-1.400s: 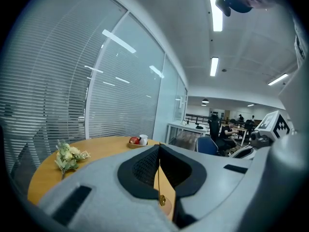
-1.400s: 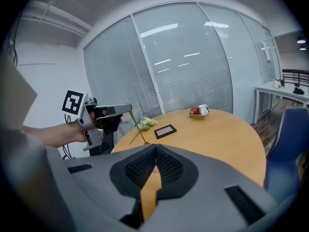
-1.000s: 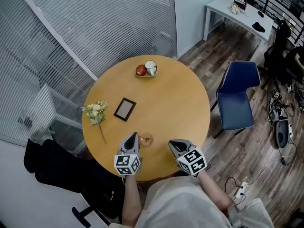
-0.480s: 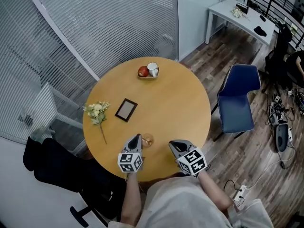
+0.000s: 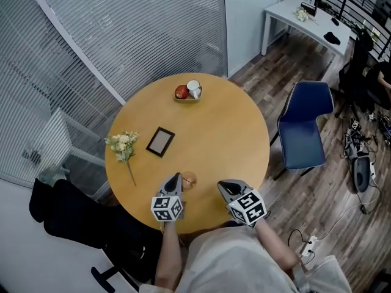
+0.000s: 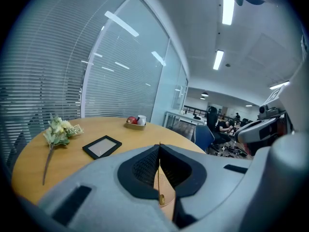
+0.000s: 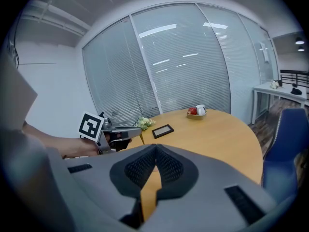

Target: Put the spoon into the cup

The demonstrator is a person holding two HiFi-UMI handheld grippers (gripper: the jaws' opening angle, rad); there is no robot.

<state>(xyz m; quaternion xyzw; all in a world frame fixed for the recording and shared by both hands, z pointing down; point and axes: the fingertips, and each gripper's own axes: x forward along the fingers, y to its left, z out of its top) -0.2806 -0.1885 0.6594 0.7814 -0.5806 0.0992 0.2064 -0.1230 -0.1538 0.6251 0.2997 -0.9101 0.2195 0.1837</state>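
Observation:
A white cup (image 5: 193, 88) stands beside a red apple (image 5: 181, 91) on a small tray at the far side of the round wooden table (image 5: 226, 127). The cup (image 6: 141, 120) is small and distant in the left gripper view. My left gripper (image 5: 175, 176) hovers over the near table edge, shut on a thin golden spoon (image 6: 160, 178). The spoon's handle runs edge-on between the pads, and its round end (image 5: 188, 179) shows just right of the tips. My right gripper (image 5: 222, 185) is to the right, shut and holding nothing, its jaws (image 7: 155, 148) meeting at the tip.
A black picture frame (image 5: 160, 141) and a sprig of pale flowers (image 5: 122, 144) lie on the table's left half. A blue chair (image 5: 302, 124) stands right of the table and a white desk (image 5: 308, 20) is behind it. A blind-covered glass wall curves behind the table.
Almost nothing: my left gripper with the spoon has crept slightly forward, and my right gripper has stayed where it was.

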